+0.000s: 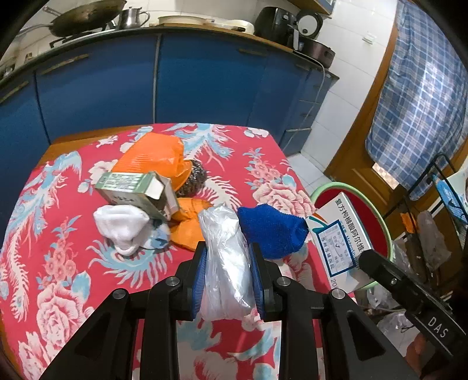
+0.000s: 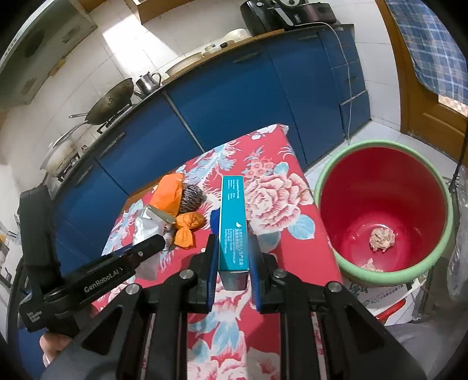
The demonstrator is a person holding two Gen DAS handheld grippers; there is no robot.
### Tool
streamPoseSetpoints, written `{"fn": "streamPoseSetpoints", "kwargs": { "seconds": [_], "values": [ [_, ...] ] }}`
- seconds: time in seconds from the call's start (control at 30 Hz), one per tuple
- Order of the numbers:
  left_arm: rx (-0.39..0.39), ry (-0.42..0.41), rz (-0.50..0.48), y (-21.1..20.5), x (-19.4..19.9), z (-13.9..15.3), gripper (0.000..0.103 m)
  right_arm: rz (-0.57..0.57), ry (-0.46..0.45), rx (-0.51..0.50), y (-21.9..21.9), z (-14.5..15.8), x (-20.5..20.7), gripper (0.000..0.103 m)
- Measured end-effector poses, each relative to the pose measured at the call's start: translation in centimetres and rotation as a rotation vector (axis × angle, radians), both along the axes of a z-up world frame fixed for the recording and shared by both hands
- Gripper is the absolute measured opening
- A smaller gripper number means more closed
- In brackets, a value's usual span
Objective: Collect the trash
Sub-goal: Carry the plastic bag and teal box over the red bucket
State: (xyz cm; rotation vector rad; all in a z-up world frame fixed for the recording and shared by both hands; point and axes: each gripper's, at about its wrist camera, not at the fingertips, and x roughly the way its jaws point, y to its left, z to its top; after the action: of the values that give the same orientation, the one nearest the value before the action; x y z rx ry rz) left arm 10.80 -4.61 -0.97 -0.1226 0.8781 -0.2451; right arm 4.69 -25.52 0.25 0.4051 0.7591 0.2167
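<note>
Left gripper [image 1: 228, 260] clamped on a crumpled clear plastic bag [image 1: 225, 260] above the floral tablecloth [image 1: 58, 263]. Right gripper [image 2: 234, 260] clamped on a teal carton [image 2: 233, 222], red bucket [image 2: 336, 181] at three o'clock, paper wad [image 2: 381, 239] inside.

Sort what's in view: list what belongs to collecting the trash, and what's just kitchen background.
Job:
clear plastic bag in left gripper
teal box in right gripper
red bin
green carton
orange wrappers

Background:
wok
kettle
blue cabinets
</note>
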Motion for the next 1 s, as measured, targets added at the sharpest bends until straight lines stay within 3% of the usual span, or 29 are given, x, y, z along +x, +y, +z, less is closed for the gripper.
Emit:
{"fn": "streamPoseSetpoints", "kwargs": {
  "seconds": [0.53,0.8,1.0],
  "values": [
    [0.042,0.012,-0.085,-5.0,3.1,-2.0,0.029,-0.05,0.084,-0.023,-2.6,-3.3,0.2,0.022],
    [0.113,0.06,-0.088,-7.1,4.7,-4.5,0.029,-0.051,0.085,-0.017,-3.2,-3.7,-0.1,0.022],
    [0.108,0.07,-0.074,-6.5,4.6,-4.7,0.029,-0.083,0.059,-0.015,-4.2,-3.1,-0.6,0.022]
  ]
}}
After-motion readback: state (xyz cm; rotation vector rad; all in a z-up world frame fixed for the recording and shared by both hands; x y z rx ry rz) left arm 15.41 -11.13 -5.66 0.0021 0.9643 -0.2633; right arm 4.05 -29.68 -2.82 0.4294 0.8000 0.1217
